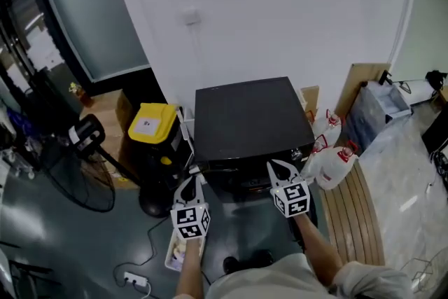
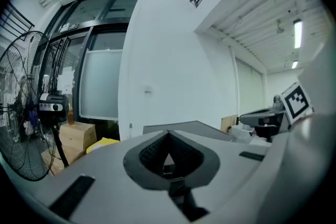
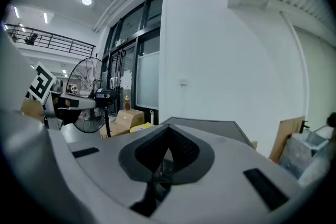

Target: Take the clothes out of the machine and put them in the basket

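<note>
Fan point(image 1: 77, 175) at far left, with a yellow-lidded bin point(image 1: 154, 124) next to it. Left tool point(image 1: 190, 182): jaws together, nothing between them, in front of the machine. The black machine point(image 1: 248, 115) stands against the white wall, just right of the bin. Right tool point(image 1: 280, 170): jaws together, empty, at the machine's front right. Jugs point(image 1: 334, 162) stand beside the machine.

Dim glow from ceiling lights point(image 3: 86, 0); fisheye edges bend and darken.

Machine point(image 1: 245, 119) interior, out of sight from above.
</note>
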A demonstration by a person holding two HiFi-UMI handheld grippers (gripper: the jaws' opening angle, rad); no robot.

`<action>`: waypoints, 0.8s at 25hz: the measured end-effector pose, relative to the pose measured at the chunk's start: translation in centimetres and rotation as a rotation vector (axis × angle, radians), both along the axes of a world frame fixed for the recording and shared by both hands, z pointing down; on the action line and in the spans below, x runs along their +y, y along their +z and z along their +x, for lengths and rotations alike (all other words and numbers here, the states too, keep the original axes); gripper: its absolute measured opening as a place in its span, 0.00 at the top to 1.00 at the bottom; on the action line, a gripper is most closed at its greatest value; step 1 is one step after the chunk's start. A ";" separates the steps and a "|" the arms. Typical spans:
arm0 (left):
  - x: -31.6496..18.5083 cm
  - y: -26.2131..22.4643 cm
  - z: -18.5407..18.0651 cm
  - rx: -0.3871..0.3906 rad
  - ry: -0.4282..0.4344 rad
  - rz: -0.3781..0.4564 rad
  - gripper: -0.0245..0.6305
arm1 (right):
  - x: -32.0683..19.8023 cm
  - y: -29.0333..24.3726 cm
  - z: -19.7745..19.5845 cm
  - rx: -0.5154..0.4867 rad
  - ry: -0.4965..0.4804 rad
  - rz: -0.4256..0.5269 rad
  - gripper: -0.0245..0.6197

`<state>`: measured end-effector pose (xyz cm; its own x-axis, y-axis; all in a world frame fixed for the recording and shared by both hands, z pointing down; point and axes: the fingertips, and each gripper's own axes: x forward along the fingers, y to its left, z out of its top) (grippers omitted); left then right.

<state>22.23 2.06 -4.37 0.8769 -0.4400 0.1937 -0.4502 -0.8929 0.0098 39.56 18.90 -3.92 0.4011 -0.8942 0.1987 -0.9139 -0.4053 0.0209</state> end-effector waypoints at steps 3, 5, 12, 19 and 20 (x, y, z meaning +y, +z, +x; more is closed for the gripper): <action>0.3 -0.9 -0.4 0.010 -0.006 0.013 0.94 | 0.9 -0.8 0.1 0.007 0.004 0.002 0.93; 0.4 -1.3 -0.8 0.013 -0.008 0.018 0.94 | 1.5 -1.1 0.1 0.010 0.009 0.001 0.93; 1.2 -1.2 -1.3 -0.002 -0.002 0.035 0.94 | 3.5 -1.3 -0.1 0.005 0.033 0.008 0.93; 1.6 -0.9 -1.2 -0.003 0.001 0.024 0.94 | 4.2 -1.4 0.2 0.007 0.049 0.005 0.93; 1.5 -0.9 -1.0 -0.005 0.004 0.027 0.94 | 4.1 -1.3 0.3 0.007 0.049 0.004 0.93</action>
